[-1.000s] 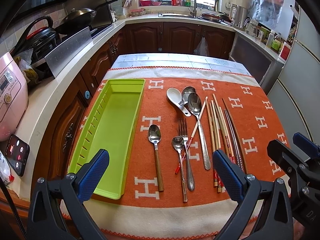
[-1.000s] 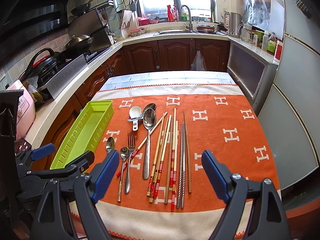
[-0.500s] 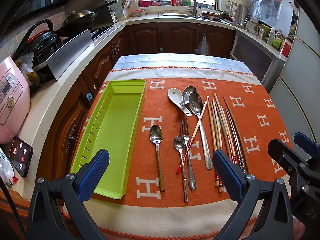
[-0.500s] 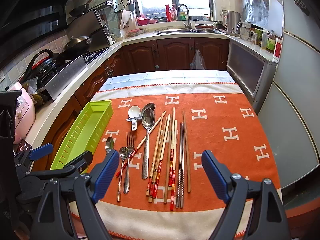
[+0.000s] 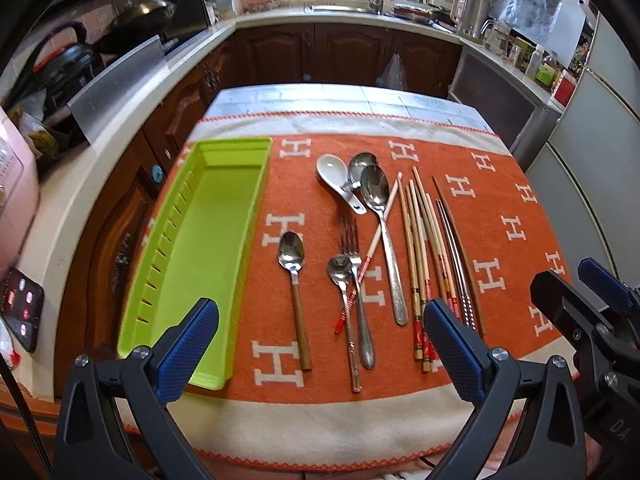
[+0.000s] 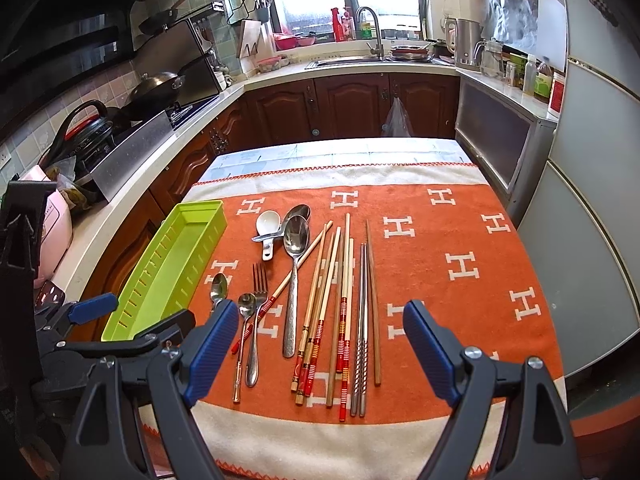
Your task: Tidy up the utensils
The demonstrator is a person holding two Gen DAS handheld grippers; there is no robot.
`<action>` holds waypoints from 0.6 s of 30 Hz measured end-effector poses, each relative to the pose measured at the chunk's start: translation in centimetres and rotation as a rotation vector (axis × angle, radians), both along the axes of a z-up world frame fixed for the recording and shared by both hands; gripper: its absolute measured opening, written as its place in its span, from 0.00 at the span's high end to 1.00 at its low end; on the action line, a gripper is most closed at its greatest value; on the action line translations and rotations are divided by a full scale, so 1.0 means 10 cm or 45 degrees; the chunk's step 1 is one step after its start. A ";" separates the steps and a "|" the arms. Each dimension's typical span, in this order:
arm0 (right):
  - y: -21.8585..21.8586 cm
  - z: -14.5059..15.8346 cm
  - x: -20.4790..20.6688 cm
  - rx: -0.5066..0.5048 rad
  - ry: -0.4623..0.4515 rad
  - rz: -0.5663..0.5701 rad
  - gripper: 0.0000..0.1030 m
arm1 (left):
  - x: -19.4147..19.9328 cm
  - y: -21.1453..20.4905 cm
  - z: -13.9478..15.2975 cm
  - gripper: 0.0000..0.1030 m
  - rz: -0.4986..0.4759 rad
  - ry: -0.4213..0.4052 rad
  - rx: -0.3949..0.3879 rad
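Observation:
An empty lime-green utensil tray (image 5: pixel 208 240) (image 6: pixel 168 268) lies at the left of the orange towel. Right of it lie a wood-handled spoon (image 5: pixel 294 276), a small spoon (image 5: pixel 344 308), a fork (image 5: pixel 354 264), a large metal spoon (image 5: pixel 380 220) (image 6: pixel 294 272), a white ceramic spoon (image 5: pixel 332 172) (image 6: pixel 267 224) and several chopsticks (image 5: pixel 424 248) (image 6: pixel 344 300). My left gripper (image 5: pixel 320 344) is open and empty above the towel's near edge. My right gripper (image 6: pixel 316 348) is open and empty, to the right of the left one.
The orange towel (image 6: pixel 460 240) covers a small table with free cloth on its right half. Kitchen counters with a stove and pans (image 6: pixel 156 84) run along the left, a sink (image 6: pixel 360 56) at the back, a fridge (image 6: pixel 600 160) on the right.
The left gripper has shifted a little left and forward, so the tray and utensils sit slightly further right in its view. The right gripper has hardly moved. Both stay open.

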State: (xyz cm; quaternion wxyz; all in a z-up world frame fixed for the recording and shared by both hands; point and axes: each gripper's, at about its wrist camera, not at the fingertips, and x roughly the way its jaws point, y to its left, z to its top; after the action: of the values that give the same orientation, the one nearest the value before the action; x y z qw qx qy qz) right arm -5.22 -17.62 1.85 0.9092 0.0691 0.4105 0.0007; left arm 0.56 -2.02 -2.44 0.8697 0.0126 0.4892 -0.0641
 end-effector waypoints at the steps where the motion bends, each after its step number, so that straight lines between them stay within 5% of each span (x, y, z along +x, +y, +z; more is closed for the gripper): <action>1: 0.00 0.00 0.00 -0.002 0.005 -0.001 0.18 | 0.01 0.00 -0.02 0.02 -0.001 0.014 -0.007; 18: -0.45 0.13 0.24 0.035 -0.009 -0.040 0.18 | 0.26 -0.18 0.26 0.01 -0.035 -0.093 -0.043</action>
State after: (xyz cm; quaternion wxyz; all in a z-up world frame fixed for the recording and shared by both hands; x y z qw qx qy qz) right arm -2.78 -22.11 3.16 0.9096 0.0879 0.4061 -0.0079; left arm 3.13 -3.84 0.11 0.8861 0.0068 0.4558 -0.0839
